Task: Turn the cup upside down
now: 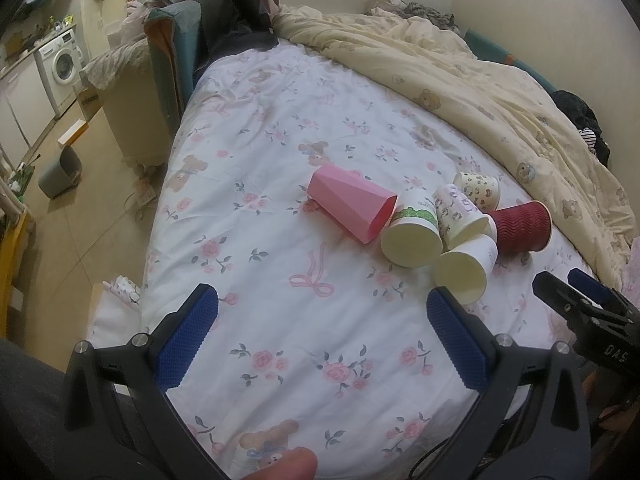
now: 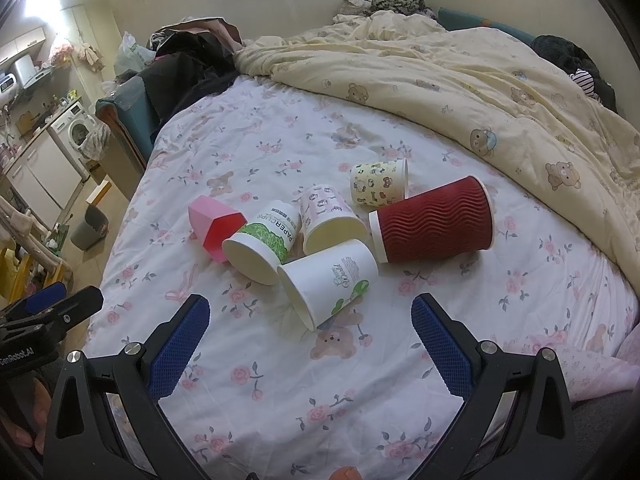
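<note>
Six cups lie on their sides in a tight cluster on your floral bedsheet (image 2: 280,380), and none stands upright. The white cup with the green leaf print (image 2: 328,282) is nearest your right gripper (image 2: 310,322), its mouth turned toward you and showing only bare cream inside. Behind it, the green-banded paper cup (image 2: 262,246) and the pink-patterned cup (image 2: 326,220) also face you with nothing in them. The pink faceted cup (image 2: 216,230) lies at the left end, touching the green-banded one; its interior looks bare, though the angle is shallow. The red ribbed cup (image 2: 434,222) lies crosswise at the right, and the small bear-print cup (image 2: 378,182) sits just behind it.

Your right gripper hangs spread wide over the sheet, holding nothing. Your left gripper (image 1: 322,324) is equally wide and free, left of the cluster.

Open sheet stretches between both grippers and the cups. The rumpled yellow duvet (image 2: 480,92) crowds the far and right side. The bed edge drops to the floor (image 1: 80,240) on your left.
</note>
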